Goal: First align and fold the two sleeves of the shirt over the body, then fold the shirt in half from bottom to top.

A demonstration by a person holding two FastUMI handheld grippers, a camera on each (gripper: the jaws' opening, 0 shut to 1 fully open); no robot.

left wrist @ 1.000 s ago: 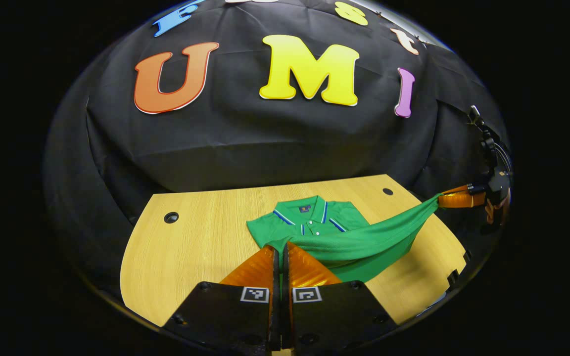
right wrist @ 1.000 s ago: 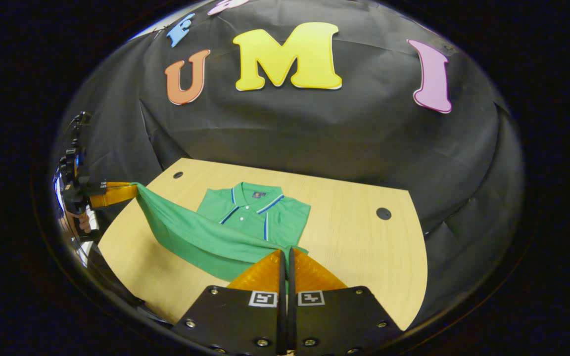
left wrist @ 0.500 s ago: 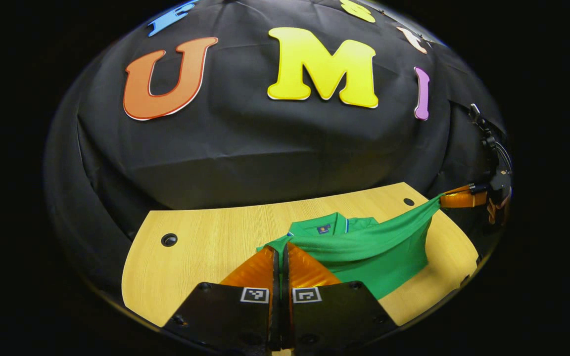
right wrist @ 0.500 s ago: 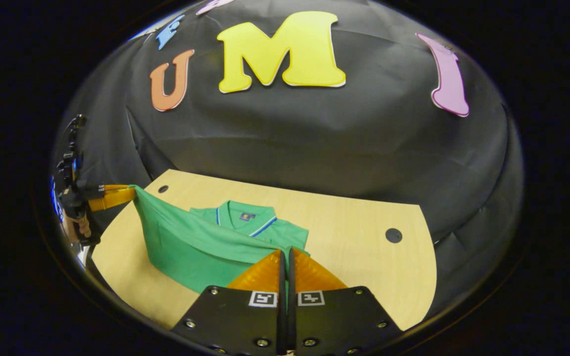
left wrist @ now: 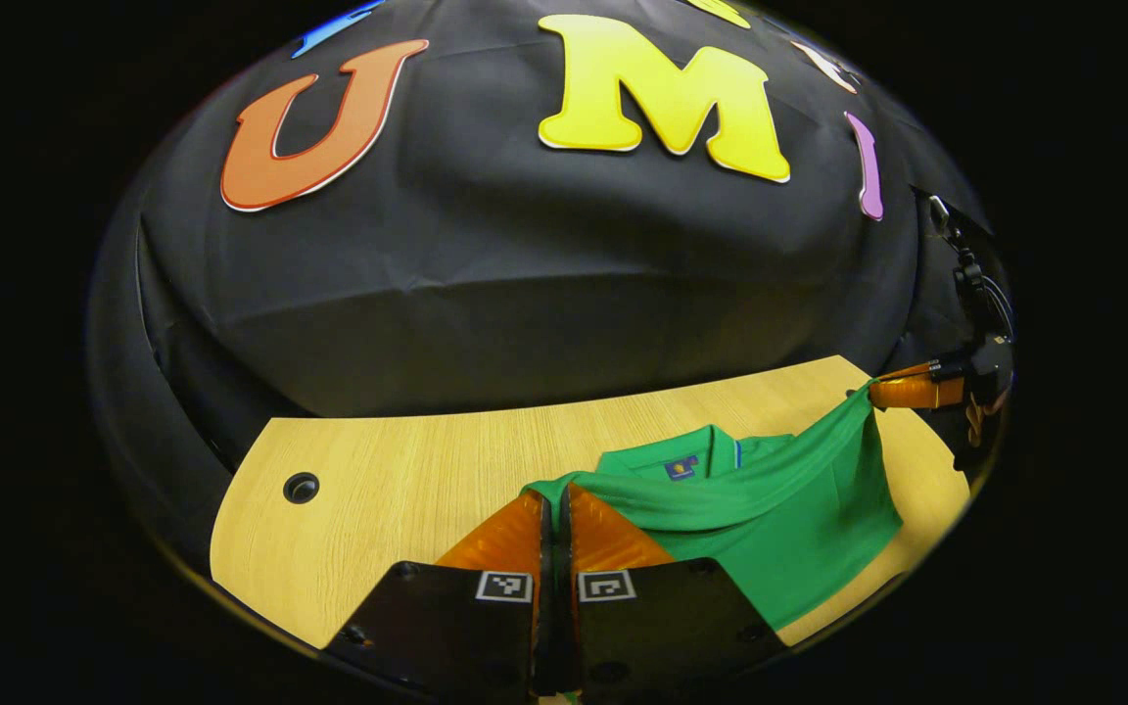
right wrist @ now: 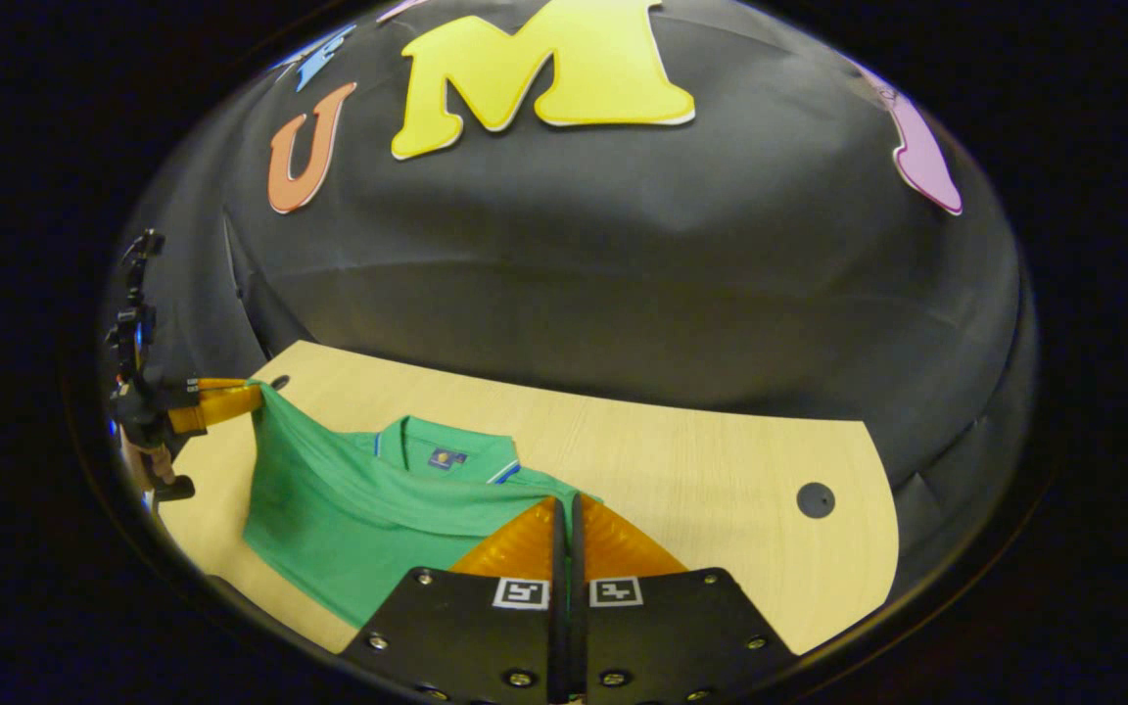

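Green knit cloth is pinched at each bottom corner: the left tool [left wrist: 554, 499] and the right tool [right wrist: 565, 507] are both closed on the hem of the green polo shirt [left wrist: 779, 509], which hangs taut between them above the pale wooden tabletop [left wrist: 407, 470]. Beyond the raised hem, the striped collar [right wrist: 446, 452] lies flat. Judging by this, the bottom-to-top fold is underway; next the hem needs carrying forward to the collar, level, then lowering.
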